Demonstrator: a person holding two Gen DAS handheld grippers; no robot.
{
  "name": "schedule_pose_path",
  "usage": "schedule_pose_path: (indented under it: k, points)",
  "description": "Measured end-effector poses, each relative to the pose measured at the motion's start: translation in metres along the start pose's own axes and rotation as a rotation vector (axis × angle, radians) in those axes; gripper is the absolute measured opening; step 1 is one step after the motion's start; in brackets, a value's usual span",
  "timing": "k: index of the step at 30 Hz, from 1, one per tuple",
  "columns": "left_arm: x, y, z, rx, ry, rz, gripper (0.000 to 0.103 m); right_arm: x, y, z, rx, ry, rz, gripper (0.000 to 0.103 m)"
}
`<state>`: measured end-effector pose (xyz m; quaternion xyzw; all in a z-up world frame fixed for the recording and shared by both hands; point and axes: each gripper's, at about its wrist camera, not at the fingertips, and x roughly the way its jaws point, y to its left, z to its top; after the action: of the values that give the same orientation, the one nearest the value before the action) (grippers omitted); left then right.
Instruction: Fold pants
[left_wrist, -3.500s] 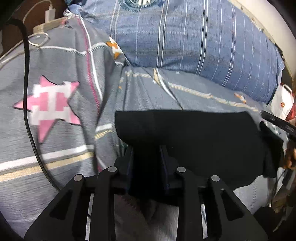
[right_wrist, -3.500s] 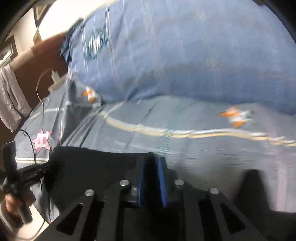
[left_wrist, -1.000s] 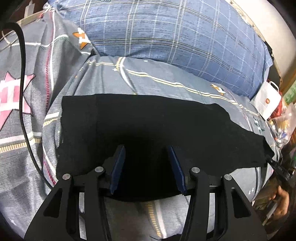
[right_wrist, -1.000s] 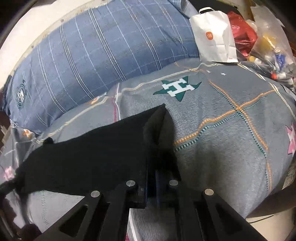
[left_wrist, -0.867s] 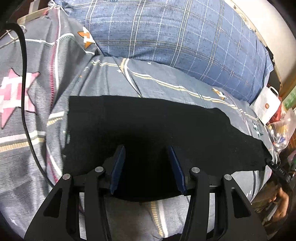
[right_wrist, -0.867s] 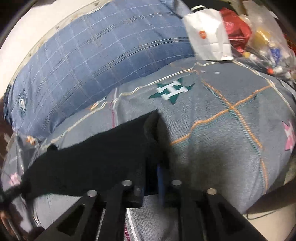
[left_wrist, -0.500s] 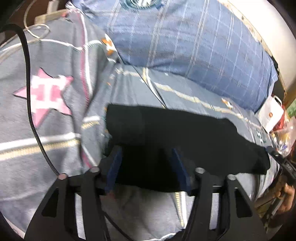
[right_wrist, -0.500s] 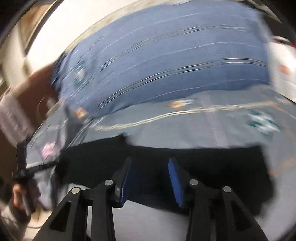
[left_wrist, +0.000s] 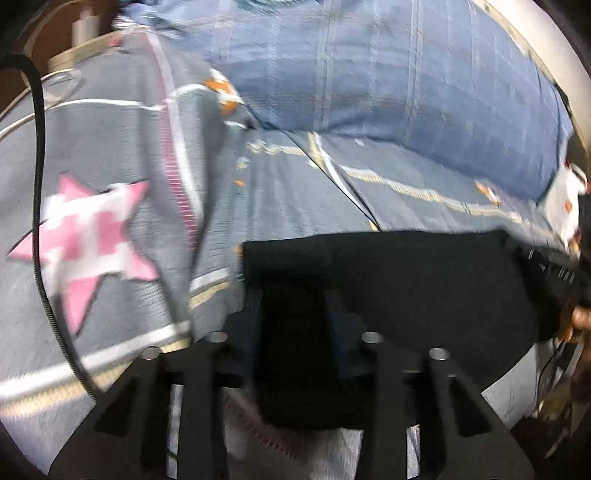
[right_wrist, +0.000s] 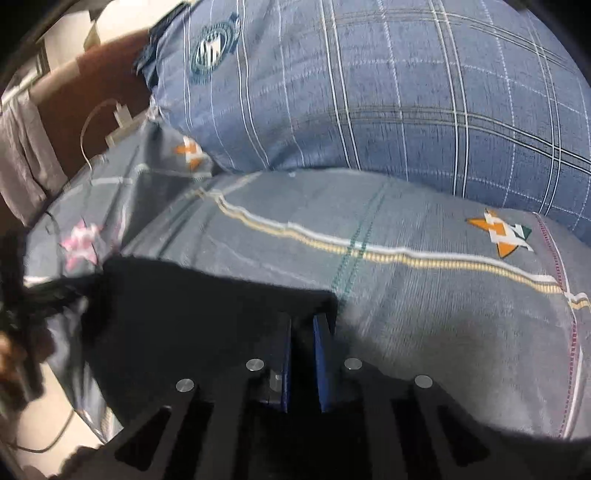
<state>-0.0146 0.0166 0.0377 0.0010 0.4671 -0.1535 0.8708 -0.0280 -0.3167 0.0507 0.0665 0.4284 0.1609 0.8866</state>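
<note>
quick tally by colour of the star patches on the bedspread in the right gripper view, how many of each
pink star: 1
orange star near the pillow: 1
orange and green star: 1
total: 3 star patches on the bedspread

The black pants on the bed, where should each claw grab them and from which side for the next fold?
Grip the black pants at the two near corners of the folded stack, coming in low from the bed's near edge. The left claw already pinches its near left corner, the right claw its near right corner. The cloth lies flat on the bedspread, so only its edges offer something to pinch.
</note>
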Motion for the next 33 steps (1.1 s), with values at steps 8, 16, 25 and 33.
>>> schedule_pose_path:
  k: [8,16,25,33]
  points:
    - [0.006,0.003,0.023,-0.023,0.004,-0.051,0.014,-0.013,-0.002,0.008,0.021,-0.051,0.025,0.009]
    - [0.027,-0.002,0.033,0.006,0.001,0.017,0.014,0.012,-0.006,0.009,0.043,-0.033,-0.052,0.008]
    - [-0.01,0.01,0.022,-0.048,-0.046,0.001,0.035,-0.086,-0.039,-0.031,0.131,-0.116,-0.013,0.032]
    - [-0.035,-0.037,0.01,0.008,-0.074,-0.098,0.043,-0.15,-0.052,-0.147,0.153,-0.071,-0.168,0.033]
